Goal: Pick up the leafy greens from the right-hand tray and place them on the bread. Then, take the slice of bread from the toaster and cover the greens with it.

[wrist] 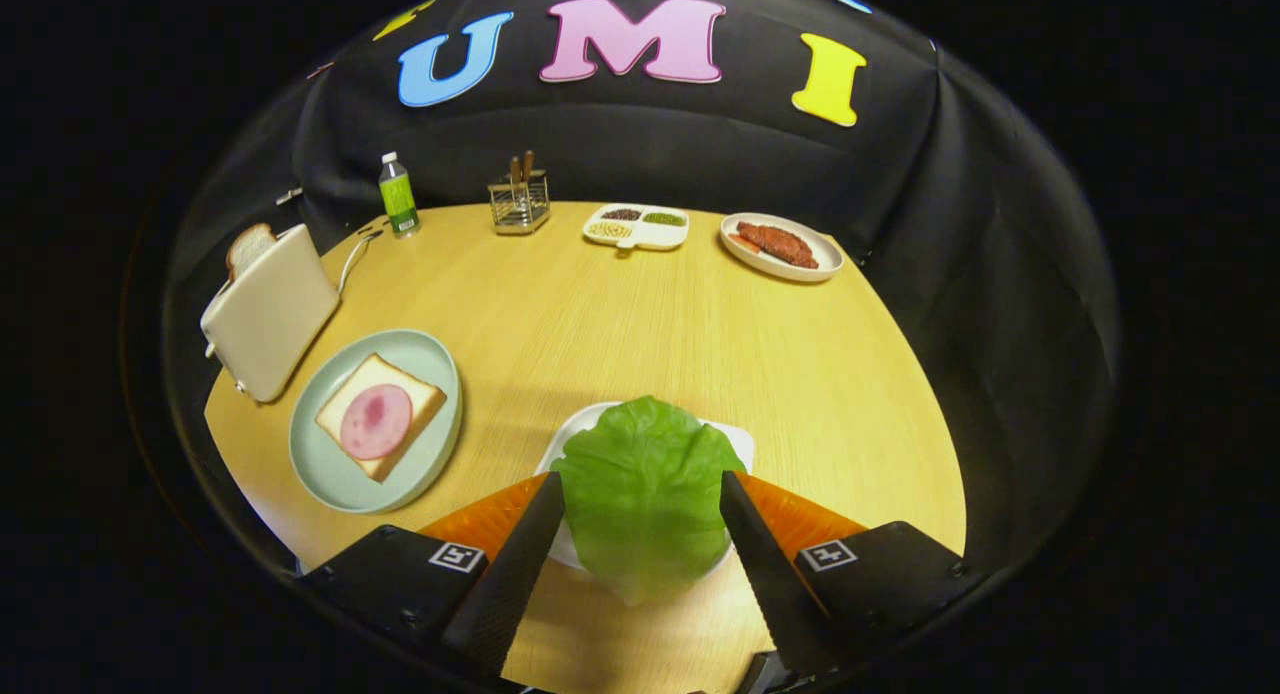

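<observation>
Between my two fingers (pixel 520 554) sits the lettuce leaf (pixel 645 494), broad and green, its edges meeting the inner faces of both fingers. My hand-held gripper (pixel 640 489) points forward and down over the near edge of the desk (pixel 640 314), and it looks clenched on the leaf, each finger pressing a side of it. The leaf lies over a white tray (pixel 740 439), which peeks out behind it and to its right; whether the leaf is lifted clear of the tray or resting on it I cannot tell.

To the left of my fingers, near but apart, is a pale green plate (pixel 330 464) carrying a slice of bread (pixel 385 379) with a round pink slice of ham (pixel 376 422) on top. Just beyond that plate stands a cream toaster (pixel 272 319) with a second slice (pixel 248 246) sticking up from its slot.

Along the far side of the desk are a green bottle (pixel 398 196), a wire holder (pixel 519 204) with utensils, a white divided dish (pixel 637 226) of grains, and an oval plate of meat (pixel 781 246).
</observation>
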Motion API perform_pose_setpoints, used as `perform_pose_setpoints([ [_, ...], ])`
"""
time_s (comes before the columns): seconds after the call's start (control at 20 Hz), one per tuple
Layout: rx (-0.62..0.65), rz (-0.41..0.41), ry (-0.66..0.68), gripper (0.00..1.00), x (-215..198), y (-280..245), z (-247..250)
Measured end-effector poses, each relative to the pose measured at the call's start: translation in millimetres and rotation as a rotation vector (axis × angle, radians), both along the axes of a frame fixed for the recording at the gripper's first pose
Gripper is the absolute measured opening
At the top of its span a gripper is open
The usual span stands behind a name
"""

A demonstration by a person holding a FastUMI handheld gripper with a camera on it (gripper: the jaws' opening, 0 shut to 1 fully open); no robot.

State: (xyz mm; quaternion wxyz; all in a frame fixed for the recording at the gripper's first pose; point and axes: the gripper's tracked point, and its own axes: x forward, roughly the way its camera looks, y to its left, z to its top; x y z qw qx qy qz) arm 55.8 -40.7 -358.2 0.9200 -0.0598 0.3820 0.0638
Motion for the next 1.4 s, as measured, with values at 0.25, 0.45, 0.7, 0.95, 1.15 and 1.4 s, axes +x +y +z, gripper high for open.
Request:
perform_pose_setpoints([
  [0.25,0.003,-0.048,0.073,0.97,14,-11,-30],
  [0.45,0.041,-0.074,0.111,0.88,11,-9,-40],
  [0.7,0.049,-0.097,0.152,0.69,9,-8,-40],
  [0.95,0.033,-0.096,0.185,0.36,10,0,-42],
  [1.15,0.048,-0.103,0.201,0.12,10,3,-42],
  [1.4,0.087,-0.117,0.247,0.06,11,1,-41],
])
